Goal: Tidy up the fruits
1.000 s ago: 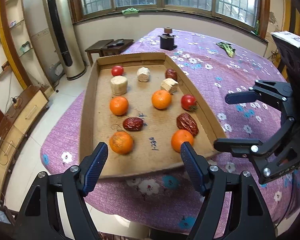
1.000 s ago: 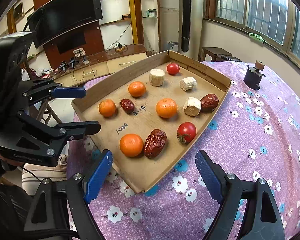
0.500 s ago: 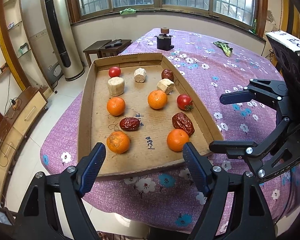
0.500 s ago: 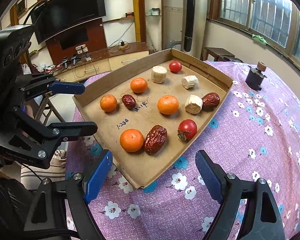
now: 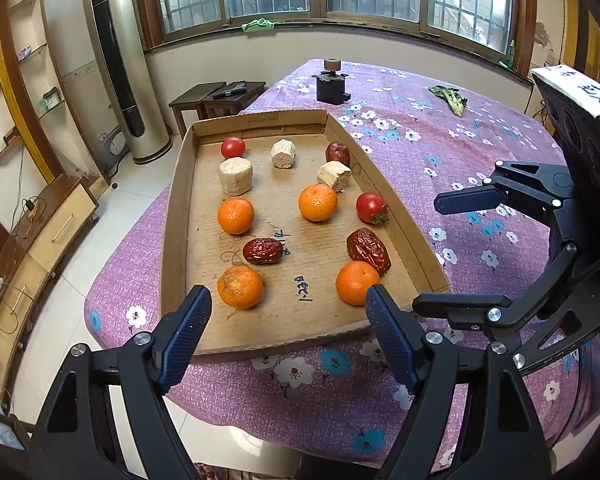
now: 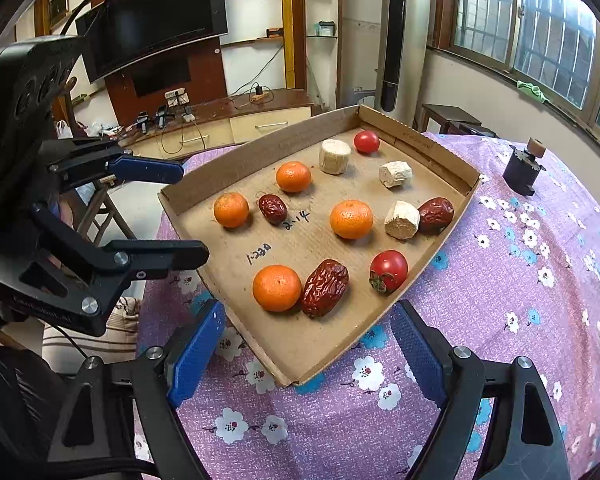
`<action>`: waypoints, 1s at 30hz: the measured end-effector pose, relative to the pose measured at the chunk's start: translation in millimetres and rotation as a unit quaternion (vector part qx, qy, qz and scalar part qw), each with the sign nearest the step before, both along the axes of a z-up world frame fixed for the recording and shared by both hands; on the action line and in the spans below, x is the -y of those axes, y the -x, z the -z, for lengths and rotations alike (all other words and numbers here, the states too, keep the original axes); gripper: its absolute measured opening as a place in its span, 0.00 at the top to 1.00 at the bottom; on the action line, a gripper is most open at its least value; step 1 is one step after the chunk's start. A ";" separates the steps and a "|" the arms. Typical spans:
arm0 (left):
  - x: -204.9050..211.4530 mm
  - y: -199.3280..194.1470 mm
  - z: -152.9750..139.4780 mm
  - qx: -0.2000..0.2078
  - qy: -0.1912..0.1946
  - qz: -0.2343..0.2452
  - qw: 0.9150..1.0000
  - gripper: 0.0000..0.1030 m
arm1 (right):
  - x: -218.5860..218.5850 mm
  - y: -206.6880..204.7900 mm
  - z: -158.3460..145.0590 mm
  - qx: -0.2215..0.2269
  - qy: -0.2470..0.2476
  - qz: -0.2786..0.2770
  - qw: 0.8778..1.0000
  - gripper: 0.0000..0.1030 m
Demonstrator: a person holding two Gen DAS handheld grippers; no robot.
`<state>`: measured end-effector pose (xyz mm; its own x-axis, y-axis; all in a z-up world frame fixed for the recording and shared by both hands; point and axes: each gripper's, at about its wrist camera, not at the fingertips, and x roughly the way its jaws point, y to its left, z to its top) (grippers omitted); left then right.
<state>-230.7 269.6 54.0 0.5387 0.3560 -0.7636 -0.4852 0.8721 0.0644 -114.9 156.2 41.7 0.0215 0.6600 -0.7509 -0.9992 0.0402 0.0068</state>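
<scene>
A shallow cardboard tray (image 5: 178, 216) (image 6: 260, 148) lies on the purple flowered cloth. In it are several oranges (image 5: 240, 286) (image 6: 277, 287), three wrinkled red dates (image 5: 368, 245) (image 6: 325, 287), two tomatoes (image 5: 371, 207) (image 6: 388, 270) and three pale cut chunks (image 5: 236, 176) (image 6: 402, 224). My left gripper (image 5: 287, 300) (image 6: 192, 210) hovers open before the tray's near edge, nothing between its fingers. At the tray's right corner my right gripper (image 6: 308, 310) (image 5: 426, 254) is open too, empty, just short of the nearest orange and date.
A small black device with a cork-coloured top (image 5: 330, 84) (image 6: 522, 172) stands on the table beyond the tray. A green leafy stalk (image 5: 452, 98) lies at the far right. The table's edge drops to the floor left of the tray.
The left gripper's jaws have spread slightly wider. Both grippers stay where they were, and no fruit has moved.
</scene>
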 end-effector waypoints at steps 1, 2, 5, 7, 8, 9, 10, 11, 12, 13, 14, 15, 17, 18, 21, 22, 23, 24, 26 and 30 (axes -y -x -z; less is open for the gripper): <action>0.3 -0.2 0.5 -0.001 0.000 0.000 1.000 0.23 | 0.2 0.2 0.0 0.000 0.000 -0.001 1.000 0.16; 0.5 -0.2 0.7 -0.002 -0.001 0.000 1.000 0.23 | 0.3 0.3 0.2 0.000 -0.001 -0.001 1.000 0.16; 0.7 -0.2 0.7 -0.001 -0.001 0.001 1.000 0.23 | 0.0 0.5 0.4 0.000 -0.001 -0.001 1.000 0.16; 1.1 -0.2 0.9 -0.001 0.000 0.001 1.000 0.23 | 0.1 1.3 0.4 0.001 -0.001 -0.002 1.000 0.16; 1.2 -0.6 1.1 -0.001 0.002 0.002 1.000 0.23 | 0.0 1.6 0.4 0.002 -0.001 -0.003 1.000 0.16; 1.2 -0.9 1.4 -0.001 0.004 0.003 1.000 0.23 | -0.1 1.8 0.4 0.002 -0.001 -0.003 1.000 0.16; 1.3 -1.0 2.0 -0.001 0.006 0.004 1.000 0.23 | -0.2 2.0 0.3 0.002 -0.001 -0.003 1.000 0.16; 1.4 -1.0 2.0 0.000 0.006 0.005 1.000 0.23 | -0.1 1.9 0.3 0.002 -0.001 -0.003 1.000 0.16; 1.5 -0.9 2.0 0.002 0.005 0.005 1.000 0.23 | -0.3 1.9 0.3 0.002 -0.001 -0.003 1.000 0.16; 1.9 -0.8 1.7 0.003 0.003 0.005 1.000 0.23 | -0.3 2.0 0.2 0.002 -0.002 -0.003 1.000 0.16; 2.5 -0.6 1.0 0.004 -0.001 0.005 1.000 0.23 | -0.3 2.4 0.0 0.002 -0.002 -0.004 1.000 0.16; 2.6 -0.4 0.6 0.005 -0.003 0.004 1.000 0.23 | -0.7 2.6 0.0 0.001 -0.002 -0.004 1.000 0.16; 2.3 0.4 -0.6 0.009 -0.006 0.003 1.000 0.23 | -1.7 3.0 -0.1 0.001 -0.002 -0.005 1.000 0.16; 2.0 0.6 -1.0 0.009 -0.007 0.002 1.000 0.23 | -2.0 3.3 -0.3 0.002 -0.002 -0.005 1.000 0.16; -0.1 1.3 -1.6 0.010 -0.008 0.001 1.000 0.23 | -3.2 4.2 -0.8 0.002 -0.002 -0.007 1.000 0.16; -0.5 1.5 -1.6 0.010 -0.007 0.001 1.000 0.23 | -3.2 4.4 -1.0 0.002 -0.001 -0.007 1.000 0.16; -0.5 1.5 -1.6 0.010 -0.007 0.000 1.000 0.23 | -3.4 4.8 -1.1 0.003 -0.001 -0.008 1.000 0.16; -0.4 1.4 -1.5 0.010 -0.007 0.001 1.000 0.23 | -3.7 5.1 -1.2 0.003 -0.001 -0.008 1.000 0.16; 0.0 1.3 -1.4 0.010 -0.008 0.002 1.000 0.23 | -3.8 5.7 -1.4 0.002 -0.002 -0.009 1.000 0.16; 0.3 1.0 -1.8 0.011 -0.009 0.001 1.000 0.23 | -3.9 6.5 -0.7 0.002 -0.002 -0.010 1.000 0.16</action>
<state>-231.7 269.4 55.8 0.5565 0.3693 -0.7443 -0.4853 0.8716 0.0696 -121.3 160.1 42.4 0.0104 0.6631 -0.7485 -0.9998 0.0197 0.0036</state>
